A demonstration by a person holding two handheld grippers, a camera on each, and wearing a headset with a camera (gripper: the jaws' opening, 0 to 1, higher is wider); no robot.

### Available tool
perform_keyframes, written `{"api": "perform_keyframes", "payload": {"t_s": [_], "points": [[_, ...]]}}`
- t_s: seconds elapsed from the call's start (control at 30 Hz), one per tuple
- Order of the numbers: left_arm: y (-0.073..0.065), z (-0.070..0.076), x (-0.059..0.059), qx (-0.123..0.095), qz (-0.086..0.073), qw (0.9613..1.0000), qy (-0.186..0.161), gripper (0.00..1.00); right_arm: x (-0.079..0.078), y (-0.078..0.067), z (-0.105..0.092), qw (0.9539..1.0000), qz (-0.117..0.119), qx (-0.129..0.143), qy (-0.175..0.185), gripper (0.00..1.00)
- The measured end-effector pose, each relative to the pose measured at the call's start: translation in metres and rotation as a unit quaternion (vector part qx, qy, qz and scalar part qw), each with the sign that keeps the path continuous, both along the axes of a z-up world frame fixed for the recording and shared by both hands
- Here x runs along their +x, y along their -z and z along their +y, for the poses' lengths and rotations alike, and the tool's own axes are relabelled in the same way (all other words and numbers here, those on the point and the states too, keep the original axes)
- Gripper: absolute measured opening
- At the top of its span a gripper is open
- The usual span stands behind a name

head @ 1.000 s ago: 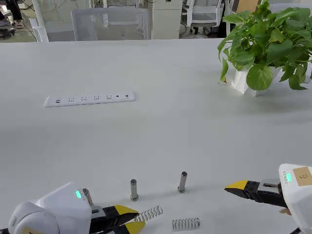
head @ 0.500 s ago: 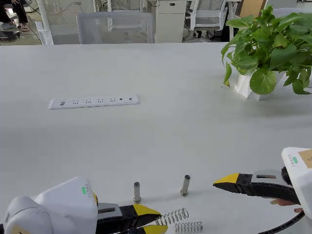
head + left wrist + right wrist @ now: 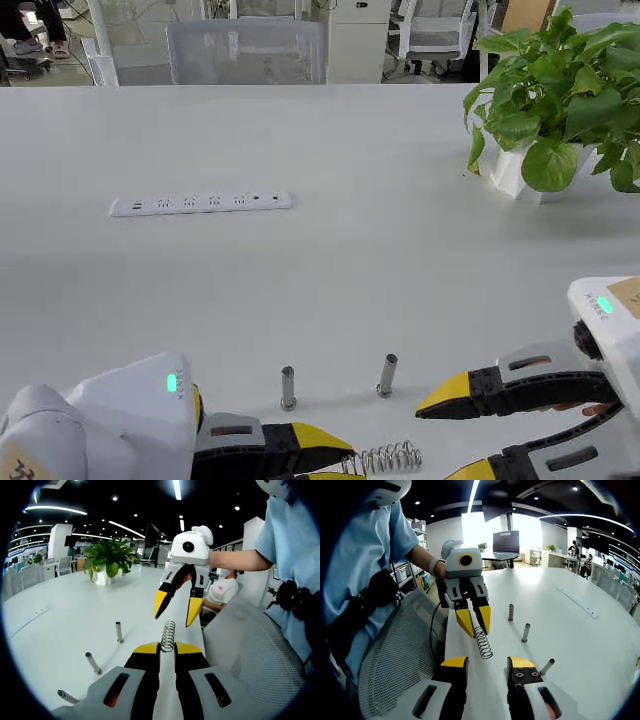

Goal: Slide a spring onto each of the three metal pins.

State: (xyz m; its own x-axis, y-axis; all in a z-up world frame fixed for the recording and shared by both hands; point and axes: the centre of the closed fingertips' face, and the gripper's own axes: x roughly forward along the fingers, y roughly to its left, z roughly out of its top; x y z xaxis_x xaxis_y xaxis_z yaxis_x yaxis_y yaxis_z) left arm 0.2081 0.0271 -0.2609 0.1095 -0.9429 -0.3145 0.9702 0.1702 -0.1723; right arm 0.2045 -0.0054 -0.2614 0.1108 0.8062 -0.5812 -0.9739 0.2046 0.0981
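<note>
Near edge of the table [image 3: 400,250], head view: the left gripper [image 3: 335,452] lies at the bottom left with its jaws pressed together on one end of a spring [image 3: 385,458]. The spring points right, low over the tabletop; whether it touches the top cannot be told. The right gripper [image 3: 452,435] comes in from the right edge, jaws spread, its tips just beside the spring's free end.

The left gripper view confirms the pinch: its own tips [image 3: 167,649] close on the spring [image 3: 168,636], which stands out towards the right gripper [image 3: 176,610], whose jaws gape facing it. The right gripper view shows its own jaws [image 3: 488,662] apart, the spring [image 3: 482,642] hanging between them and the left gripper [image 3: 475,621].

Just beyond the grippers, the head view has two bare pins [image 3: 288,388] upright and apart. The gripper views add a third pin [image 3: 510,612], in line with the other two and wearing a coil.

Both gripper views also take in a person [image 3: 365,545] in a light blue shirt and a mesh chair [image 3: 400,645] at the near edge.

Mid-table lies a power strip [image 3: 200,203]. A plant [image 3: 560,90] stands at the far right.
</note>
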Motion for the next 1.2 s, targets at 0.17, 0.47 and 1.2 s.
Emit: {"api": "perform_keyframes", "payload": {"t_s": [0.17, 0.47, 1.2], "points": [[-0.0003, -0.0001, -0.0014, -0.002, 0.001, 1.0000, 0.006, 0.07, -0.0021, -0.0010, 0.0047, 0.9999, 0.004, 0.003, -0.014, 0.21], [-0.0024, -0.0002, -0.0030, -0.006, 0.002, 0.9999, 0.009, 0.07, -0.0050, 0.0020, 0.0076, 0.9996, 0.016, 0.003, -0.022, 0.14], [-0.0004, -0.0024, -0.0041, -0.007, 0.007, 0.9999, 0.008, 0.07, -0.0038, 0.0013, 0.0063, 0.9996, 0.023, 0.005, -0.017, 0.07]]}}
